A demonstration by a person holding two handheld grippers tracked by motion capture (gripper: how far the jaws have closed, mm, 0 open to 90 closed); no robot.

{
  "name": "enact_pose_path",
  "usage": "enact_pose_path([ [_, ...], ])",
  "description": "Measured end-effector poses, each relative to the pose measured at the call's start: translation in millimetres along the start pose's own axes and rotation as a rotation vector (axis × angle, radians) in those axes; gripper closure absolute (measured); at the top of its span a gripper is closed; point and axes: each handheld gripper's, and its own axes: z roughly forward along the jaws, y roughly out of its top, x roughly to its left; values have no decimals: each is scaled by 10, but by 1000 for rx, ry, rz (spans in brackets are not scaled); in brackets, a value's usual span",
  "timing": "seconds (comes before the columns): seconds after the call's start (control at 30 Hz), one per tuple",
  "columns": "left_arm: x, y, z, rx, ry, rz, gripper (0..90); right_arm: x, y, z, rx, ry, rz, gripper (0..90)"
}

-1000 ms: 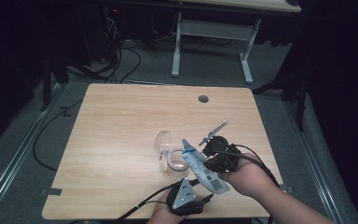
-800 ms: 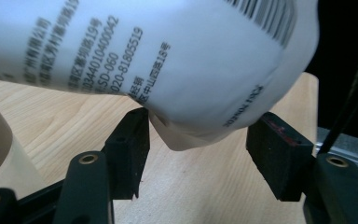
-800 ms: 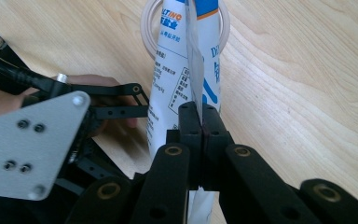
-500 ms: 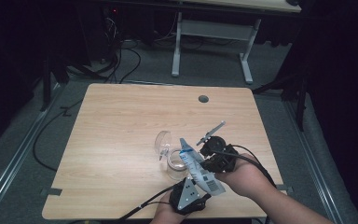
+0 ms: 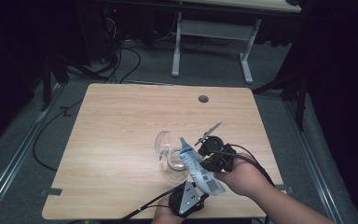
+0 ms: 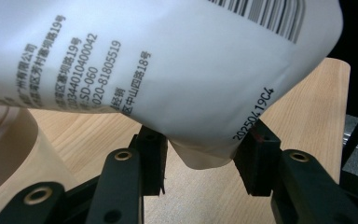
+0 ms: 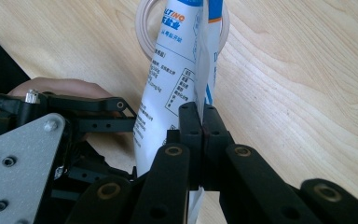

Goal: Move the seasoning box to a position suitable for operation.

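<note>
A white printed pouch (image 5: 197, 167) hangs tilted, its top over a clear glass jar (image 5: 176, 169) on the wooden table (image 5: 121, 121). My right gripper (image 7: 203, 122) is shut on the pouch's (image 7: 168, 88) side seam, seen from above as the right gripper (image 5: 206, 159) beside the jar. My left gripper (image 5: 199, 192) sits at the table's near edge under the pouch's lower end. Its jaws have just been closing. In the left gripper view the left gripper (image 6: 200, 158) has the pouch's bottom corner (image 6: 200, 149) between its pads (image 6: 151, 156), which stand right at its sides without squeezing it.
A clear round lid (image 5: 162, 142) lies by the jar on its far left side. A small round hole (image 5: 203, 99) marks the table's far side. Cables trail off the near edge and over the dark floor. A white desk frame (image 5: 209, 32) stands beyond.
</note>
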Motion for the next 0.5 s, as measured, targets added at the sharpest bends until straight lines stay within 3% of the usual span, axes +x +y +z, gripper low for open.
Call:
enact_pose_path([
  [0.5, -5, 40, -41, -19, -12, -5, 591, -40, 86, 21, 2, 7, -41, 900],
])
